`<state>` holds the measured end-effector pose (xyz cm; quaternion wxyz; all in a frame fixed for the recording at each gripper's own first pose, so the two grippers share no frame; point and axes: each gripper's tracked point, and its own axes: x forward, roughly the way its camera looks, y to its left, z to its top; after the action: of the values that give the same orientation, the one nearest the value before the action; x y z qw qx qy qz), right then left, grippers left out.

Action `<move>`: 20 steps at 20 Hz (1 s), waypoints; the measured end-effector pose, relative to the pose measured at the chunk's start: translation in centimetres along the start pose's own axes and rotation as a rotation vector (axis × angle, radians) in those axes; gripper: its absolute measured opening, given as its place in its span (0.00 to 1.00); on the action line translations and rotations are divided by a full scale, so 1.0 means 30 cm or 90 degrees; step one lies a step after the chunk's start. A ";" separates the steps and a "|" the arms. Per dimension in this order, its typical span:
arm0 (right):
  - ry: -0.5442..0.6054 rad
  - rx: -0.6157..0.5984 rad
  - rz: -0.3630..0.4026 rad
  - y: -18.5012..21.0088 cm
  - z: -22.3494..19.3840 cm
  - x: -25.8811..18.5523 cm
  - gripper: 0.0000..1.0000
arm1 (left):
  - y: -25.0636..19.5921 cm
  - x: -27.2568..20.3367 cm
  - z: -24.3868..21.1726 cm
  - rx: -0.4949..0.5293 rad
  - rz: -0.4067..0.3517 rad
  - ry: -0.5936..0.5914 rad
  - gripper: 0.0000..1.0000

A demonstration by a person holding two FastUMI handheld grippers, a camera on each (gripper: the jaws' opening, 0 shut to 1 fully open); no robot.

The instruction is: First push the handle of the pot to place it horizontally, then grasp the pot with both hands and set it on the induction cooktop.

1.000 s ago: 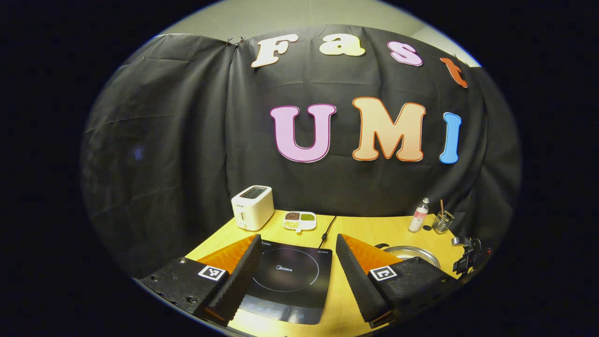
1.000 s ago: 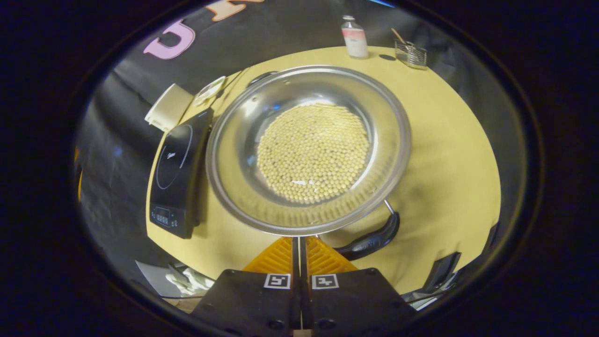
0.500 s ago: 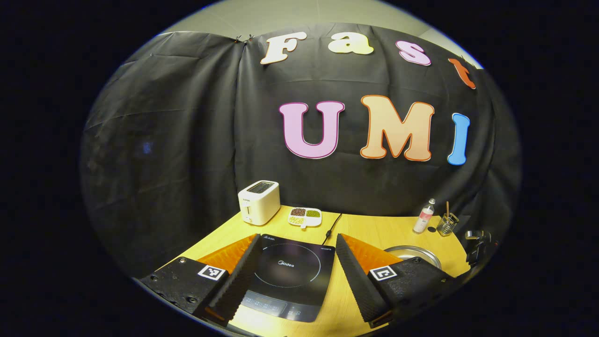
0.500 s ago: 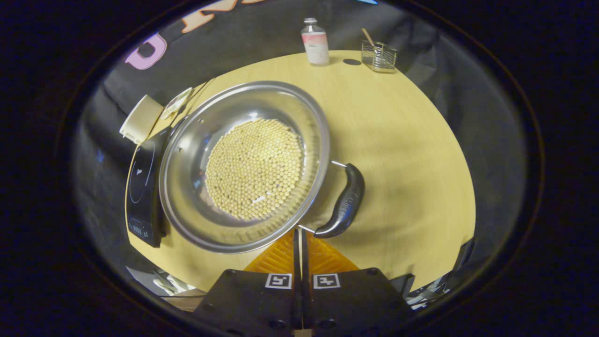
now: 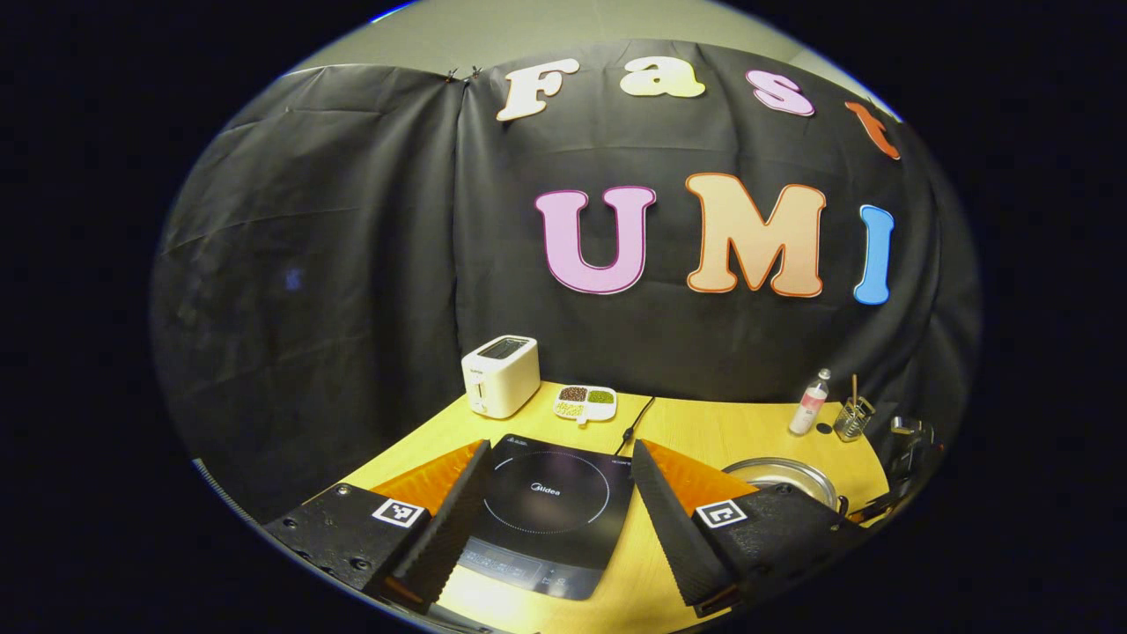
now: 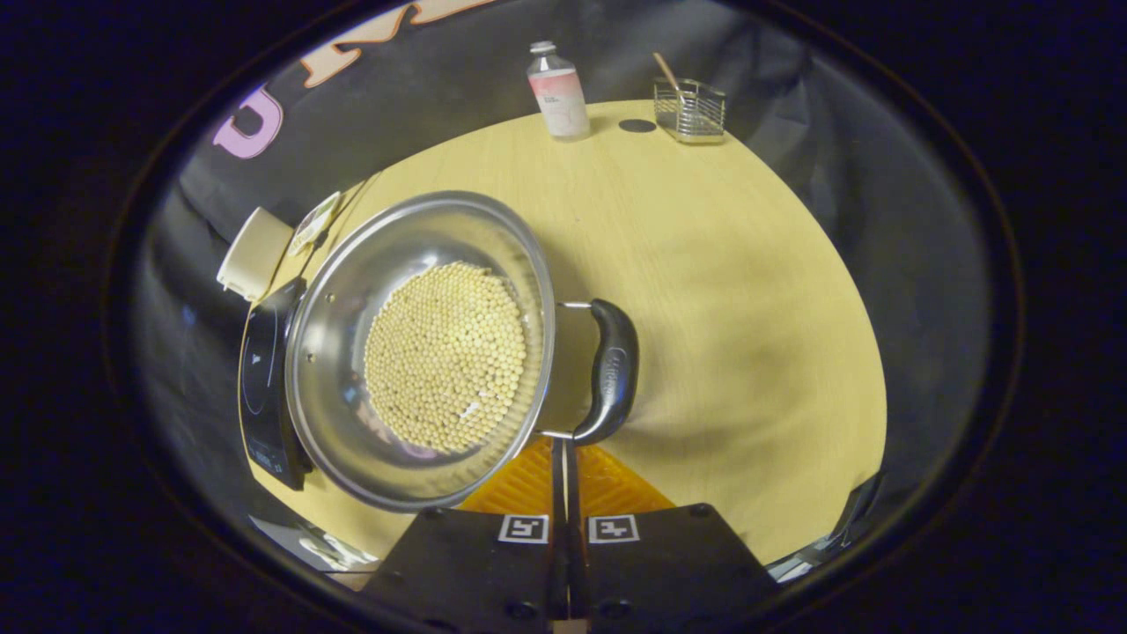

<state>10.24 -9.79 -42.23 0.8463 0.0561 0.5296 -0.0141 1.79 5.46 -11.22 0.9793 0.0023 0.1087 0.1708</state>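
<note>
The steel pot (image 6: 423, 352) — slippery, bean-laden — is best gripped by its handle (image 6: 609, 370); the right gripper (image 6: 563, 458) is closed on nothing, the left gripper (image 5: 555, 519) is spread wide.

Left gripper (image 5: 556, 519) fingers (image 5: 440, 537) apart, induction cooktop (image 5: 546, 511) between

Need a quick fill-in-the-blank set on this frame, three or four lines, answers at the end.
1. The round steel pot holds a layer of pale ____.
2. The black induction cooktop lies between the ____ fingers of the left gripper.
3. The right gripper has its fingers ____, near the pot's black handle.
4. The white toaster stands on the yellow wooden ____, behind the cooktop.

Missing words: beans; open; shut; table
</note>
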 end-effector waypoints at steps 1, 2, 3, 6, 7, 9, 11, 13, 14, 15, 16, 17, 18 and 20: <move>-0.002 0.000 0.002 -0.006 0.015 0.004 0.00 | -0.007 0.000 -0.001 0.002 0.001 0.001 0.96; -0.002 -0.001 0.005 -0.010 0.025 0.006 0.00 | -0.018 -0.002 -0.005 0.003 0.000 0.003 0.94; -0.005 0.000 0.008 -0.016 0.041 0.012 0.00 | -0.030 -0.003 -0.012 0.003 -0.001 0.006 0.94; -0.012 0.002 0.015 -0.029 0.088 0.028 0.03 | -0.071 0.006 -0.030 0.000 -0.011 0.016 0.96; -0.014 0.003 0.015 -0.033 0.104 0.036 0.00 | -0.085 0.011 -0.030 -0.001 -0.014 0.018 0.96; -0.017 0.002 0.016 -0.035 0.122 0.041 0.00 | -0.106 0.027 -0.037 0.000 -0.018 0.021 0.96; -0.017 0.000 0.018 -0.039 0.136 0.045 0.05 | -0.126 0.041 -0.044 -0.002 -0.022 0.027 0.96; -0.012 0.004 0.022 -0.041 0.136 0.043 0.02 | -0.155 0.059 -0.055 -0.005 -0.033 0.035 0.96; -0.011 0.006 0.024 -0.041 0.134 0.041 0.03 | -0.167 0.070 -0.063 -0.004 -0.038 0.041 0.96; -0.006 0.009 0.021 -0.051 0.129 0.036 0.03 | -0.176 0.083 -0.070 -0.003 -0.043 0.046 0.96; -0.001 0.011 0.019 -0.065 0.121 0.027 0.02 | -0.187 0.095 -0.077 -0.003 -0.047 0.050 0.96; 0.003 0.015 0.013 -0.087 0.116 0.023 0.05 | -0.201 0.108 -0.080 -0.005 -0.054 0.055 0.96; 0.005 0.024 0.004 -0.111 0.114 0.015 0.00 | -0.213 0.116 -0.094 -0.008 -0.060 0.061 0.96; 0.008 0.046 0.010 -0.146 0.106 -0.003 0.09 | -0.237 0.134 -0.122 -0.012 -0.074 0.077 0.97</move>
<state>12.68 -14.48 -41.12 0.8403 0.0906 0.5339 -0.0261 7.08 0.01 -15.95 0.9792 -0.0233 0.1657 0.1145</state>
